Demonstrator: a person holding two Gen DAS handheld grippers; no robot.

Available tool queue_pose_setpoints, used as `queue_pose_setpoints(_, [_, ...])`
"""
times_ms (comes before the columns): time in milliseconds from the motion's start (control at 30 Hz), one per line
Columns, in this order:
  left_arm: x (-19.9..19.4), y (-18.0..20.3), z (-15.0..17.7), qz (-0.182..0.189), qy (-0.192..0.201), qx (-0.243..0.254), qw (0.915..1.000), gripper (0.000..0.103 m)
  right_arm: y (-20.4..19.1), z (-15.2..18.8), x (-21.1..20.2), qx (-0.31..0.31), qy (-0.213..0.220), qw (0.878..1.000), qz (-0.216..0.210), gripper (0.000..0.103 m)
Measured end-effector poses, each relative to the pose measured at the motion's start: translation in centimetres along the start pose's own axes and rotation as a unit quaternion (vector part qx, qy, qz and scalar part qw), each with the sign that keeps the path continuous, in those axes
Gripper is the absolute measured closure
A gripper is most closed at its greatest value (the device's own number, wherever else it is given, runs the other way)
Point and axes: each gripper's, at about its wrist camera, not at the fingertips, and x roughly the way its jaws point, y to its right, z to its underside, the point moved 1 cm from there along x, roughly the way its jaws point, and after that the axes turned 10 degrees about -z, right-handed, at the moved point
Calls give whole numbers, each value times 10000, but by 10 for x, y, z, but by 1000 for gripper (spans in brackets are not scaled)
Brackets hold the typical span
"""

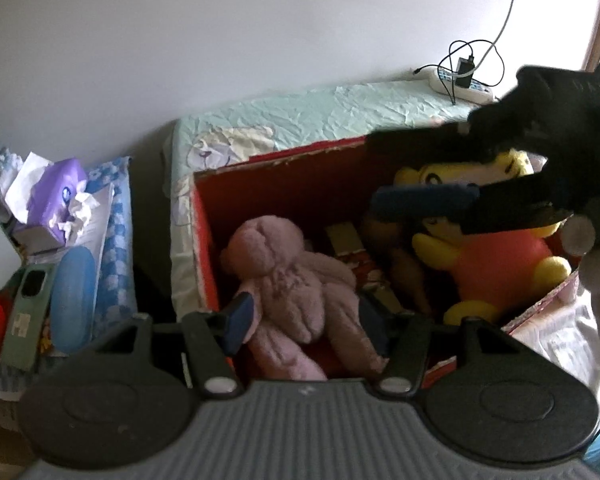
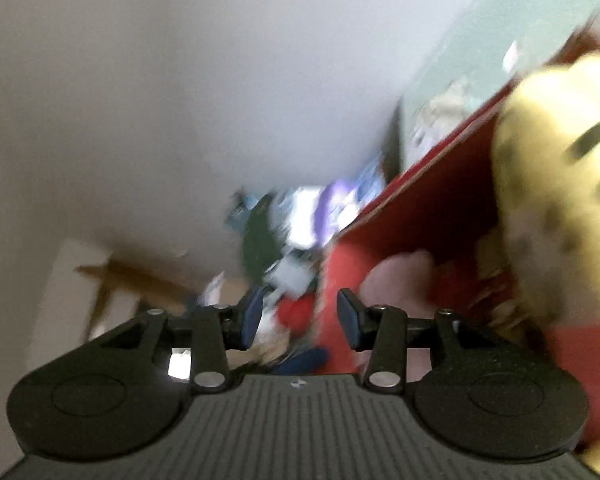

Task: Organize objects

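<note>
Spotter: Toys both down in the red box on the green sheet. Pink plush flat in the middle, yellow plush in its red shirt slumped toward the far side from the clutter.

Handler: And the tools?

Spotter: Right tool spread apart, nothing between the pads. Hangs just over the yellow plush's head, beside it rather than around it. Left tool angled down into the box, astride the pink plush's lower body. Pinching or only straddling? Cannot tell from here.

Handler: Worst case from this?

Spotter: Probably a snag. Could drag the pink plush half out if lifted with fur caught on one pad, then drop it over the near wall. Soft stuff, so no breakage, just sorting undone.

Handler: And on the right?

Spotter: Blurred view there, so little to go by. Could knock the yellow plush's head if swung sideways, and tip it over the rim onto the white cloth. Might also bump the box wall and shove the whole box along the sheet.

Handler: Anything beyond the box?

Spotter: Clutter off to one side, purple tissue pack among it. Well apart from both tools; no threat for now.
</note>
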Motion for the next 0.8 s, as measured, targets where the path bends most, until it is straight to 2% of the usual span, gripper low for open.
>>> queue_pose_setpoints(67, [-2, 2, 0, -9, 37, 11, 10000, 42, -4, -1, -6, -119, -13, 9998, 155, 58])
queue_pose_setpoints(167, [0, 4, -2, 32, 13, -27, 10000, 41, 1, -3, -15, 215, 7, 9997, -111, 58])
queue_pose_setpoints(300, [0, 11, -3, 124, 36, -18, 9999, 41, -11, 3, -22, -362, 54, 9980, 519, 59])
queue_pose_setpoints(500, [6, 24, -8, 113, -2, -47, 9999, 41, -23, 19, -29, -1238, 50, 9851, 1189, 61])
queue_pose_setpoints(800, [21, 44, -17, -85, -288, -33, 9995, 38, -22, 38, -36, -1616, 134, 9709, 1763, 62])
